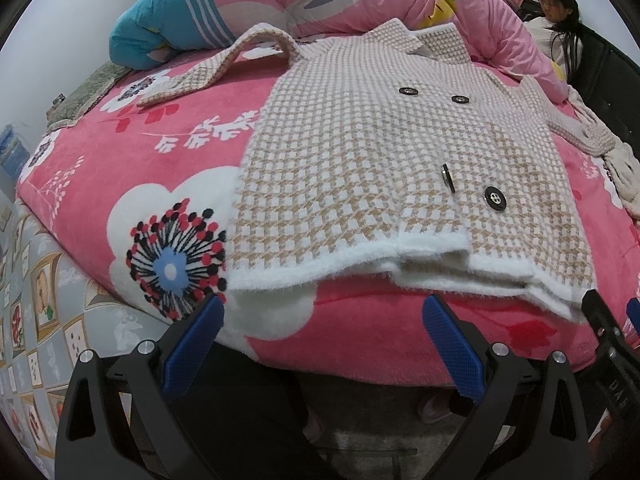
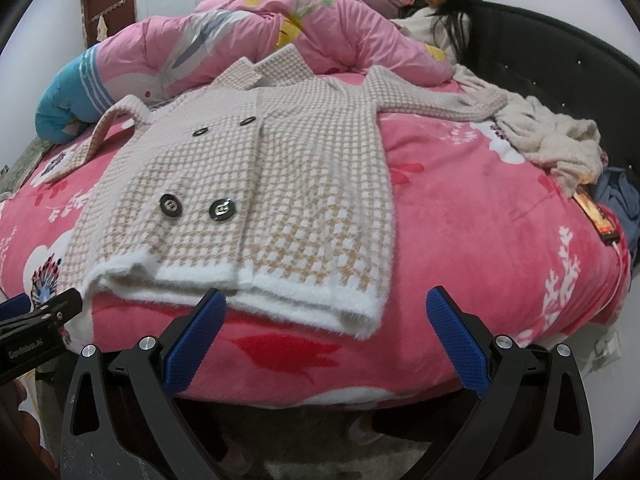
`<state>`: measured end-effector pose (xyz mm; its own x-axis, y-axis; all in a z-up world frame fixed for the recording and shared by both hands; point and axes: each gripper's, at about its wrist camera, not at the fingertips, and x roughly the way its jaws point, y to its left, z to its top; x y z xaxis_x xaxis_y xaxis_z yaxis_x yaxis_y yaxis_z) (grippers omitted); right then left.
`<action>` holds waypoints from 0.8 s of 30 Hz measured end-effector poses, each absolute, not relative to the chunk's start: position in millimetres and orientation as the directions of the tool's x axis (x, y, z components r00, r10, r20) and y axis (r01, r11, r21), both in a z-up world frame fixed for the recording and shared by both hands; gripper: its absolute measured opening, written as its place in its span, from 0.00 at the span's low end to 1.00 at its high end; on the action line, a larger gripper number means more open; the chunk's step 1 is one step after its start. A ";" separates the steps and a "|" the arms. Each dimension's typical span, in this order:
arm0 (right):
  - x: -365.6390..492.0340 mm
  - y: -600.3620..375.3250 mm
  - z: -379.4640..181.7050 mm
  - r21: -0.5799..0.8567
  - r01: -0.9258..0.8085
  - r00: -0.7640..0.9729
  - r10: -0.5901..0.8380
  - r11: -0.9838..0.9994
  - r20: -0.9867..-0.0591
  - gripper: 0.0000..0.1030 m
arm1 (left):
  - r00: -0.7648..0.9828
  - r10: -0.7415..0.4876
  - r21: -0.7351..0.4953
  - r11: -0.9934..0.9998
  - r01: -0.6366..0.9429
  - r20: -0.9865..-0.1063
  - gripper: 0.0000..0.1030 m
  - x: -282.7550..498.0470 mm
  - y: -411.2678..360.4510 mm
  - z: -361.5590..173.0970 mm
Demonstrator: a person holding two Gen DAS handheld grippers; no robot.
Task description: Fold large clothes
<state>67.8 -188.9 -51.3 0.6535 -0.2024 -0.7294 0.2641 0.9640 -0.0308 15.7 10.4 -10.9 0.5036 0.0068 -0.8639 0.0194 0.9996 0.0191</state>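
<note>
Facing one coat (image 1: pixel 400 168) (four buttons (image 2: pixel 221 211)), two gaping tongs (image 1: pixel 322 328)

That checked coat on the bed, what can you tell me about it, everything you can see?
The coat is a fuzzy knit in a beige-and-white check with a white fluffy hem. It lies flat and face up on the pink flowered blanket, front closed, with four dark round buttons in two pairs. Both sleeves are spread out to the sides, and its collar rests against the rolled pink quilt. The hem lies nearest the bed's edge. Neither claw touches it.
</note>
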 end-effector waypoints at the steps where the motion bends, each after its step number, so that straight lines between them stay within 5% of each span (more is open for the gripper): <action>1: 68.7 -191.7 -52.0 -0.033 0.265 0.654 -0.205 0.964 -0.728 0.94 | 0.503 -0.003 0.013 1.000 0.028 -0.865 0.95 16.7 11.4 -12.3; 7: 81.1 -238.0 -55.5 0.086 0.263 0.664 -0.116 0.961 -0.738 0.93 | 0.546 -0.021 -0.006 1.000 0.029 -0.838 0.95 34.4 40.4 -19.8; 13: 104.2 -278.4 -72.7 0.232 0.252 0.641 0.018 0.940 -0.768 0.93 | 0.576 -0.242 -0.291 0.957 0.008 -0.781 0.95 60.6 100.3 -25.6; 16: 120.0 -287.0 -82.2 0.323 0.212 0.628 0.124 0.922 -0.768 0.93 | 0.583 -0.259 -0.357 0.932 -0.057 -0.770 0.95 76.4 121.7 -30.3; 24: 160.2 -296.7 -106.0 0.488 0.169 0.590 0.309 0.856 -0.746 0.84 | 0.565 -0.206 -0.314 0.944 -0.100 -0.799 0.95 118.7 133.4 -57.6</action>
<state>160.2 -296.7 -106.0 0.5899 0.3089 -0.7461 0.1692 0.8561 0.4883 118.7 133.4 -57.6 0.5652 -0.2062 -0.7988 -0.0996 0.9441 -0.3142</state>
